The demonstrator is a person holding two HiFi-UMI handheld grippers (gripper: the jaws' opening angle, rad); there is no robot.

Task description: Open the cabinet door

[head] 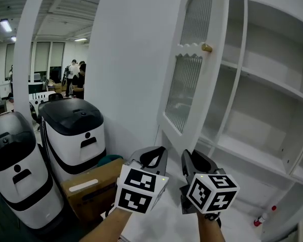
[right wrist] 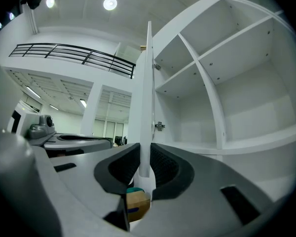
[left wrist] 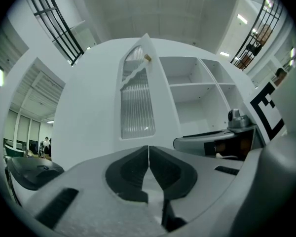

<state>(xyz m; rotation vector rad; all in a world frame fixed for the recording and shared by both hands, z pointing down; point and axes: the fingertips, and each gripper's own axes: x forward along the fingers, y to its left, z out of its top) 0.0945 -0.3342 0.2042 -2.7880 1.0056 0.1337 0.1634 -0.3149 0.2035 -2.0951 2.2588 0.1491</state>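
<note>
The cabinet door [head: 191, 52] stands swung out from the cabinet [head: 265, 82], roughly square to its front. Its knob [head: 206, 48] sits on the free edge, the edge nearer the person. The right claw [right wrist: 144, 157] is the one at work. In the right gripper view the door shows edge-on as a thin white blade running from 6 o'clock up to 12 o'clock, and its lower end drops between the two pads and fills the gap. I read that claw as grasping the door's free edge close to the bottom corner. The hinges [right wrist: 159, 126] lie beyond the grip at about 1 o'clock, on the far edge, with the bare shelves opening toward 3 o'clock. The door's long axis is therefore upright and its pivot line sits ahead of the claw. Any further swing would likely mean carrying the grip sideways toward 9 o'clock on an arc about that far edge, not pulling straight back. The left claw [left wrist: 148, 154] is clenched on nothing, its pads meeting. From it the door's ribbed pane lies at 12 o'clock and apart, so the right hand is plainly the nearer one.
</note>
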